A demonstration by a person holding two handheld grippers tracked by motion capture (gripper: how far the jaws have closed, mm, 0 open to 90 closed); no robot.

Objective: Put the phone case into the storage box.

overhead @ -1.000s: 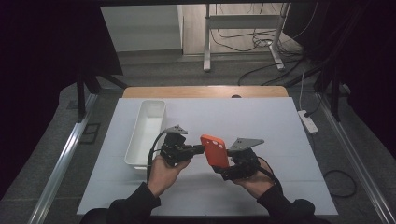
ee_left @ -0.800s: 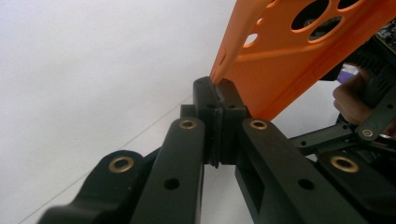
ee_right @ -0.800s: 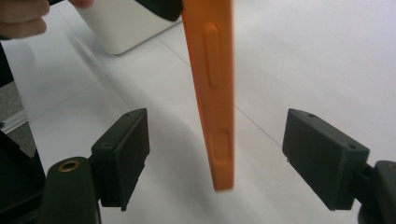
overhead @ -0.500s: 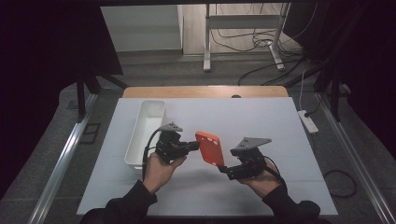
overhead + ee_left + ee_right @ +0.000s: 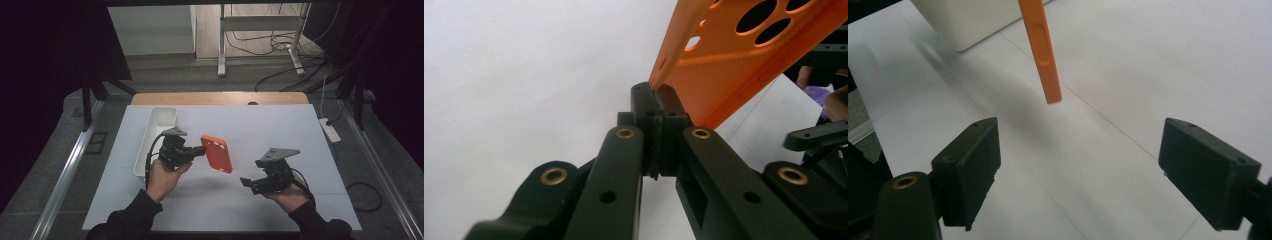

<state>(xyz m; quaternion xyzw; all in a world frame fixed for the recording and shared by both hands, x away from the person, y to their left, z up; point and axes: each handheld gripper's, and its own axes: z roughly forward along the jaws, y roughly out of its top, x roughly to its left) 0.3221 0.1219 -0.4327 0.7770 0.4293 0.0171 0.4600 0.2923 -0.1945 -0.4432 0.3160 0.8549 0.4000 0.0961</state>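
An orange phone case (image 5: 217,153) with round camera holes hangs in the air over the white table, held at its left edge. My left gripper (image 5: 200,151) is shut on that edge; in the left gripper view the pads (image 5: 655,100) pinch the thin rim of the case (image 5: 744,55). My right gripper (image 5: 246,182) sits apart to the right of the case, nearer the front. Its jaws have just been opening and stand wide, with nothing between them (image 5: 1080,170). In the right gripper view the case (image 5: 1040,50) hangs edge-on ahead.
A long white bin (image 5: 160,120) lies along the table's left side, just behind my left hand, and its corner shows as a white bin (image 5: 963,20) in the right gripper view. A power strip (image 5: 330,130) lies on the floor beyond the right edge.
The right gripper came off the orange case, opened wider and drew back to the right. The left gripper carried the case a little up and away from it.
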